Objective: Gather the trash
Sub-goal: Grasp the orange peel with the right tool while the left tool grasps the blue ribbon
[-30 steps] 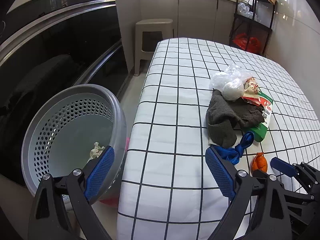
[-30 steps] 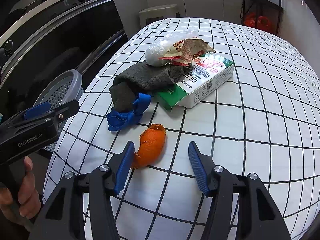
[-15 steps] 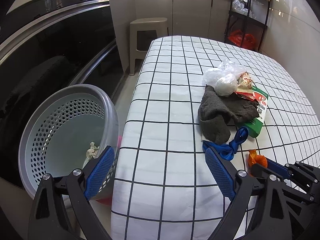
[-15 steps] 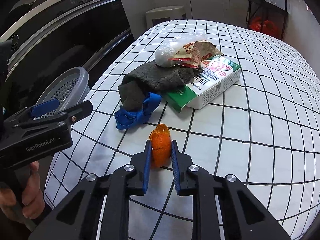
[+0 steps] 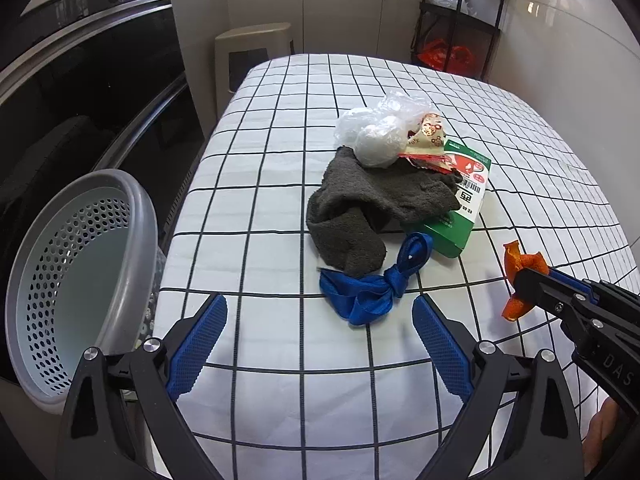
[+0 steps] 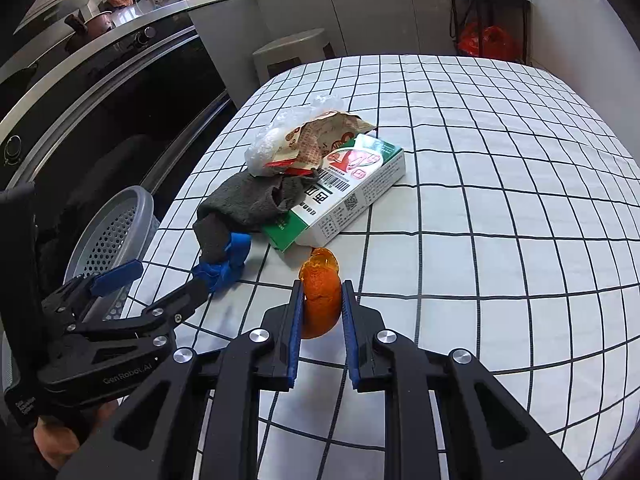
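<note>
Two jaws of my right gripper [image 6: 320,312] pinch the orange peel [image 6: 320,296] just above the checked bench [image 6: 500,208]; my left gripper [image 5: 320,344] gapes empty near the blue ribbon [image 5: 372,288]; grey basket [image 5: 80,280] sits left.

My two grippers are alike. The left gripper [image 5: 320,344] and right gripper [image 6: 320,332] are matte black angular linkages, each finger lined with a blue ribbed pad [image 5: 440,344]. Round silver screws [image 6: 260,335] mark the pivots. Pale lettering on the left gripper's body [image 6: 127,369] reads "GenRobot.AI".
</note>
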A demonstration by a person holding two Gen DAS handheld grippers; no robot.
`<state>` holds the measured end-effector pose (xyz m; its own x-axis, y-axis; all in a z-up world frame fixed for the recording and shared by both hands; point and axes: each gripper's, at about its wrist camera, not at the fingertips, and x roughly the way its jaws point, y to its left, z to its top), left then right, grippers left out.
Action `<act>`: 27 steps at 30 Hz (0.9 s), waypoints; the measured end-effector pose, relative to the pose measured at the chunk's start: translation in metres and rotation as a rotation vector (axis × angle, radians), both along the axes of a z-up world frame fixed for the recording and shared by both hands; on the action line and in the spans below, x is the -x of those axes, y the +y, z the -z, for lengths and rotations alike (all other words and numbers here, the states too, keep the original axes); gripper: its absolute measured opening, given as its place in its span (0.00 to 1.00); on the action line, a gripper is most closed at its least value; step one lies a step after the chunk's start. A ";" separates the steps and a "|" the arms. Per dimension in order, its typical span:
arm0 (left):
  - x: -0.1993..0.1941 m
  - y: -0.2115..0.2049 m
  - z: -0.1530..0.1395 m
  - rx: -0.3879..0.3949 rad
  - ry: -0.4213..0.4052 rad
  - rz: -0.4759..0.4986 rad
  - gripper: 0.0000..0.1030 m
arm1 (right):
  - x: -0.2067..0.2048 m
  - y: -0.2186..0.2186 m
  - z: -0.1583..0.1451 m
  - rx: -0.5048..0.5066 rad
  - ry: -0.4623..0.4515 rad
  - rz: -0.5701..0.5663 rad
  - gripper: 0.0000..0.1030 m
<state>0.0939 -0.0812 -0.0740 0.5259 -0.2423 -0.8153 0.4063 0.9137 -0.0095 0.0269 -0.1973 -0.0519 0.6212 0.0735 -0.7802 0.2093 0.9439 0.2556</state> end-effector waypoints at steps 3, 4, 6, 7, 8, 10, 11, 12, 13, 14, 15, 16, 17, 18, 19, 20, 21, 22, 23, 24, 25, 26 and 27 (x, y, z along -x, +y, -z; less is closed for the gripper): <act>-0.004 -0.007 0.006 -0.002 0.017 0.003 0.89 | 0.003 -0.007 -0.001 -0.004 -0.006 0.010 0.18; -0.005 -0.009 0.008 -0.002 0.025 0.002 0.89 | 0.005 -0.009 -0.001 -0.006 -0.008 0.012 0.18; -0.007 -0.011 0.012 -0.007 0.039 -0.003 0.89 | 0.006 -0.011 -0.001 -0.012 -0.008 0.015 0.18; -0.009 -0.012 0.014 -0.009 0.046 -0.007 0.89 | 0.007 -0.013 -0.001 -0.015 -0.007 0.017 0.18; -0.010 -0.013 0.016 -0.009 0.053 -0.010 0.89 | 0.007 -0.014 -0.001 -0.017 -0.007 0.018 0.18; -0.014 -0.014 0.019 -0.002 0.065 -0.014 0.89 | 0.008 -0.016 0.000 -0.021 -0.006 0.019 0.18; -0.014 -0.014 0.019 0.000 0.069 -0.015 0.89 | 0.009 -0.016 0.000 -0.023 -0.006 0.018 0.18; -0.013 -0.015 0.020 0.003 0.072 -0.015 0.89 | 0.009 -0.016 0.000 -0.025 -0.007 0.017 0.18; -0.014 -0.015 0.021 0.003 0.073 -0.017 0.89 | 0.009 -0.016 -0.001 -0.025 -0.007 0.015 0.18; -0.015 -0.017 0.022 0.000 0.071 -0.019 0.88 | 0.010 -0.016 -0.001 -0.023 -0.009 0.014 0.18; -0.015 -0.018 0.022 -0.005 0.066 -0.021 0.88 | 0.011 -0.016 -0.002 -0.022 -0.012 0.014 0.18; -0.015 -0.019 0.022 -0.008 0.063 -0.021 0.86 | 0.011 -0.016 -0.003 -0.021 -0.014 0.013 0.18; -0.015 -0.020 0.022 -0.012 0.058 -0.021 0.83 | 0.011 -0.016 -0.004 -0.020 -0.015 0.014 0.18; -0.014 -0.022 0.022 -0.017 0.053 -0.020 0.81 | 0.011 -0.016 -0.004 -0.022 -0.015 0.015 0.18; -0.015 -0.024 0.021 -0.023 0.047 -0.019 0.78 | 0.012 -0.017 -0.003 -0.023 -0.014 0.016 0.18; -0.014 -0.025 0.020 -0.025 0.042 -0.017 0.74 | 0.012 -0.017 -0.003 -0.024 -0.013 0.016 0.18; -0.013 -0.026 0.019 -0.023 0.038 -0.014 0.72 | 0.012 -0.017 -0.003 -0.024 -0.012 0.016 0.18; -0.012 -0.026 0.018 -0.022 0.035 -0.011 0.67 | 0.012 -0.017 -0.003 -0.023 -0.011 0.016 0.18; -0.011 -0.027 0.017 -0.022 0.033 -0.005 0.61 | 0.013 -0.018 -0.003 -0.024 -0.011 0.017 0.18; -0.010 -0.027 0.016 -0.021 0.031 -0.001 0.58 | 0.013 -0.018 -0.003 -0.025 -0.012 0.017 0.18; -0.009 -0.028 0.016 -0.020 0.030 0.004 0.51 | 0.013 -0.018 -0.003 -0.025 -0.012 0.018 0.18; -0.008 -0.028 0.015 -0.021 0.030 0.010 0.45 | 0.013 -0.018 -0.003 -0.025 -0.012 0.018 0.18; -0.007 -0.029 0.014 -0.021 0.029 0.014 0.42 | 0.013 -0.018 -0.003 -0.025 -0.012 0.018 0.18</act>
